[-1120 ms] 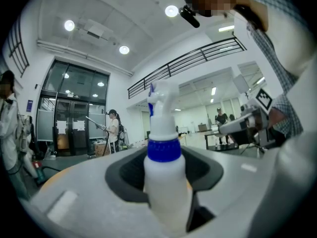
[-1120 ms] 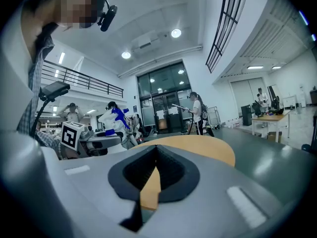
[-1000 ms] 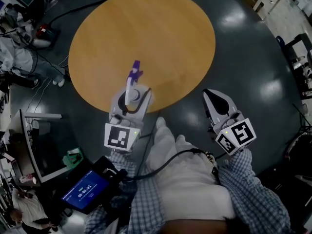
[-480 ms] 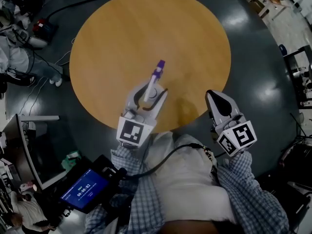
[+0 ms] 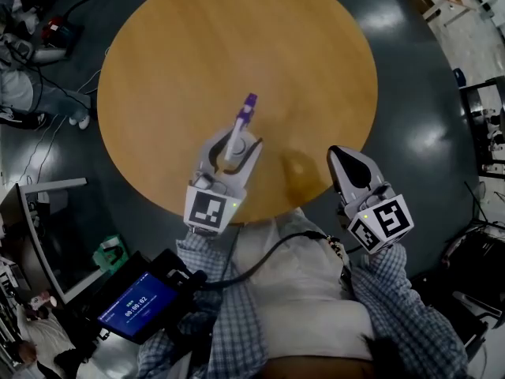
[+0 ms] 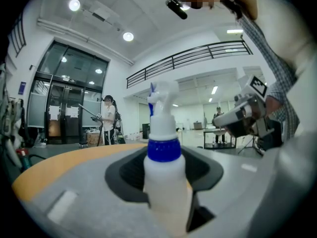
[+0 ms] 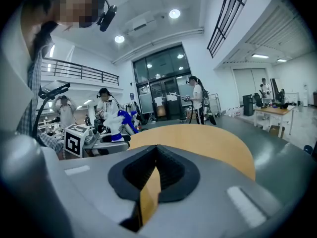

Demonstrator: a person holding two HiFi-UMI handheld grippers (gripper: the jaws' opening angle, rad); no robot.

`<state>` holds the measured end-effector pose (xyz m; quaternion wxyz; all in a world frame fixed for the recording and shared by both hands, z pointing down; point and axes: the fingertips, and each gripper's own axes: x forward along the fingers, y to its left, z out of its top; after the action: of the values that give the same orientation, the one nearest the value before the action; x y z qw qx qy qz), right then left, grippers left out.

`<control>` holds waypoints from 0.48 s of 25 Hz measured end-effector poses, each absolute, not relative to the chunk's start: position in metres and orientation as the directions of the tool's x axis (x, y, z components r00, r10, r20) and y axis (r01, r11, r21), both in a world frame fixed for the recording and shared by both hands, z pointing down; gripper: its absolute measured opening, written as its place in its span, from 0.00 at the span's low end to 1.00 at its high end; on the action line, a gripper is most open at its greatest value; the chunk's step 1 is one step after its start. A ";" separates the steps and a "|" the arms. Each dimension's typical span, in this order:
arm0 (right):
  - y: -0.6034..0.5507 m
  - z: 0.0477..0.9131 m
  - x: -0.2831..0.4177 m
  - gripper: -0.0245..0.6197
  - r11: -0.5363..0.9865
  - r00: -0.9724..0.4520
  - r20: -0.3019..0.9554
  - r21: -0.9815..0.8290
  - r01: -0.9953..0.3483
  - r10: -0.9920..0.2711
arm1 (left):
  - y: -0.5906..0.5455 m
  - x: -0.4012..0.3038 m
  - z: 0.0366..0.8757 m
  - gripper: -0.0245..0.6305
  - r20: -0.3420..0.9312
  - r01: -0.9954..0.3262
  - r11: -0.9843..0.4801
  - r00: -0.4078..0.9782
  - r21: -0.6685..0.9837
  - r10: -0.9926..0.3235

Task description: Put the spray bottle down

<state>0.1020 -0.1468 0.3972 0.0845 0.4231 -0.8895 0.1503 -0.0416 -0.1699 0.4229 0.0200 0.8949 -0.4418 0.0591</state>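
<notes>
A white spray bottle with a blue collar and a purple-blue nozzle is held over the near part of the round wooden table. My left gripper is shut on its body. In the left gripper view the spray bottle stands upright between the jaws; its base is hidden, so I cannot tell whether it touches the table. My right gripper hovers off the table's near right edge, over the dark floor. Its jaws are shut with nothing in them, as the right gripper view shows.
A tablet with a blue screen hangs at my lower left, beside a monitor. Cables and a seated person lie to the table's left. Black equipment stands at the right. Several people stand in the hall's background.
My left gripper has carried the spray bottle from the table's near edge rightward and farther in over the tabletop. The right gripper has stayed where it was.
</notes>
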 end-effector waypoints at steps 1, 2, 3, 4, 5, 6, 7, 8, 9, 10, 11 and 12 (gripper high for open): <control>-0.149 0.399 0.102 0.04 0.600 -0.632 0.280 -0.199 -0.775 -0.723 | -0.170 -0.042 0.424 0.33 0.121 -0.795 -0.607 0.601 -0.014 -0.790; -0.150 0.401 0.101 0.04 0.604 -0.636 0.282 -0.202 -0.771 -0.718 | -0.170 -0.041 0.425 0.33 0.119 -0.794 -0.608 0.603 -0.012 -0.789; -0.152 0.402 0.100 0.04 0.608 -0.641 0.283 -0.205 -0.767 -0.713 | -0.169 -0.041 0.425 0.33 0.119 -0.791 -0.612 0.607 -0.013 -0.786; -0.154 0.402 0.100 0.04 0.613 -0.647 0.283 -0.208 -0.762 -0.708 | -0.169 -0.039 0.425 0.32 0.120 -0.787 -0.617 0.611 -0.012 -0.782; -0.156 0.402 0.100 0.04 0.618 -0.652 0.283 -0.211 -0.758 -0.704 | -0.169 -0.038 0.424 0.32 0.122 -0.785 -0.620 0.614 -0.009 -0.779; -0.159 0.401 0.101 0.04 0.622 -0.657 0.281 -0.214 -0.753 -0.699 | -0.169 -0.035 0.424 0.32 0.125 -0.783 -0.622 0.617 -0.005 -0.777; -0.162 0.403 0.101 0.04 0.627 -0.663 0.279 -0.217 -0.748 -0.694 | -0.170 -0.032 0.425 0.35 0.131 -0.781 -0.625 0.619 -0.003 -0.774; -0.165 0.405 0.102 0.04 0.632 -0.669 0.277 -0.221 -0.743 -0.690 | -0.172 -0.029 0.428 0.39 0.138 -0.778 -0.628 0.622 -0.005 -0.771; -0.168 0.407 0.101 0.04 0.637 -0.675 0.274 -0.224 -0.737 -0.685 | -0.173 -0.027 0.432 0.42 0.145 -0.776 -0.630 0.623 -0.008 -0.769; -0.169 0.408 0.099 0.04 0.643 -0.681 0.271 -0.226 -0.732 -0.680 | -0.172 -0.027 0.434 0.46 0.152 -0.776 -0.630 0.622 -0.010 -0.768; -0.170 0.408 0.097 0.04 0.649 -0.687 0.268 -0.226 -0.726 -0.676 | -0.171 -0.028 0.435 0.48 0.157 -0.779 -0.627 0.618 -0.010 -0.770; -0.169 0.406 0.094 0.04 0.656 -0.693 0.265 -0.225 -0.721 -0.671 | -0.169 -0.030 0.435 0.49 0.158 -0.784 -0.621 0.612 -0.009 -0.775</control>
<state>0.0938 -0.1692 0.4061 0.0792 0.3838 -0.9064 0.1577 -0.0304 -0.1689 0.4349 0.0304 0.8973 -0.4343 0.0732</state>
